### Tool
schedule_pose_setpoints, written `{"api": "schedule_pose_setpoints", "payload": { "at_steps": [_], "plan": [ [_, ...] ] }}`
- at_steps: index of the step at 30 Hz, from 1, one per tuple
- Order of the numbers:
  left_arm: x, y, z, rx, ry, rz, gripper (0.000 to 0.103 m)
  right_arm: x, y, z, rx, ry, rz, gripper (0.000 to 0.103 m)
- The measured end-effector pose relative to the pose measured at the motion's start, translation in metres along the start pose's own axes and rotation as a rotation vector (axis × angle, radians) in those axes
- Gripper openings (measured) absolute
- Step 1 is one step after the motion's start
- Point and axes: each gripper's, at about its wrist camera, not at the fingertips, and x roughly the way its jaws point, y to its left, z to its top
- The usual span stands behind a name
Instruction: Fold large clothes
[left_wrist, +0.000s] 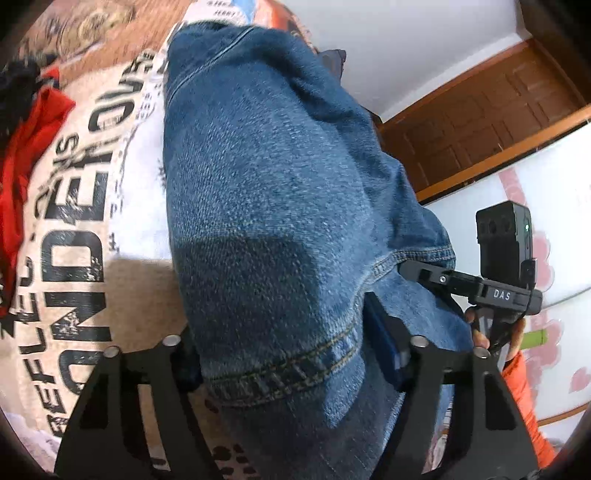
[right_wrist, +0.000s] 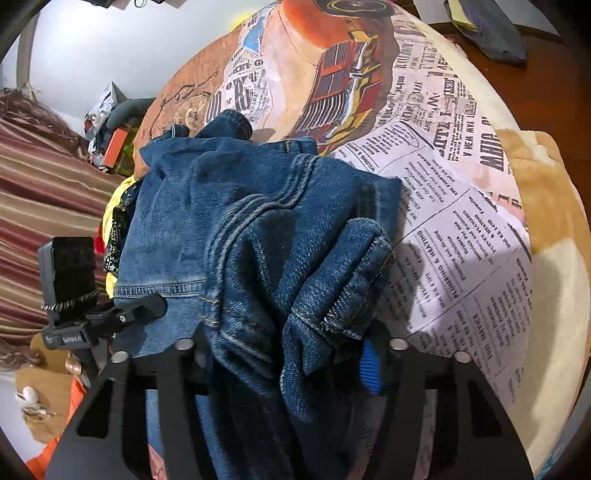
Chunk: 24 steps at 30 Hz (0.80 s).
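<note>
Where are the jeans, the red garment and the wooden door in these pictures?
jeans (left_wrist: 266, 177): left wrist view, broad denim panel.
red garment (left_wrist: 33, 136): left wrist view, crumpled middle.
wooden door (left_wrist: 491, 110): left wrist view, panelled face.

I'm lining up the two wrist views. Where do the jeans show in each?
Left wrist: jeans fill the centre, the hem low between the fingers.
Right wrist: jeans bunched at centre, running down to the bottom edge.
Shared landmark: the newspaper-print bedcover beneath them.

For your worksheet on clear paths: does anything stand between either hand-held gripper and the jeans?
Nothing visible does. Denim of the jeans already fills the left hand-held gripper and the right hand-held gripper, both over the newspaper-print bedspread.
</note>
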Motion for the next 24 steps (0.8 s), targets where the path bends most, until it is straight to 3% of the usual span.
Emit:
{"api": "schedule_pose_setpoints", "payload": {
  "at_steps": [4, 7, 16, 24],
  "plan": [
    [-0.026, -0.014, -0.004, 0.023, -0.032, 0.014, 0.055, -0.009, 0.010, -0.001, 0.058, -0.027, 0.026, 0.039],
    [-0.057, -0.021, -0.006, 0.055, -0.069, 0.018, 0.052, -0.023, 0.029, -0.003, 0.032, -0.058, 0.031, 0.037],
    [-0.185, -0.027, -0.006, 0.121, -0.265, 0.040, 0.051, -0.058, 0.141, 0.011, -0.133, -0.200, 0.041, 0.037],
    [-0.287, 0.006, 0.005, 0.124, -0.391, 0.115, 0.051, -0.033, 0.235, 0.033, -0.224, -0.260, 0.086, 0.037]
  ]
}}
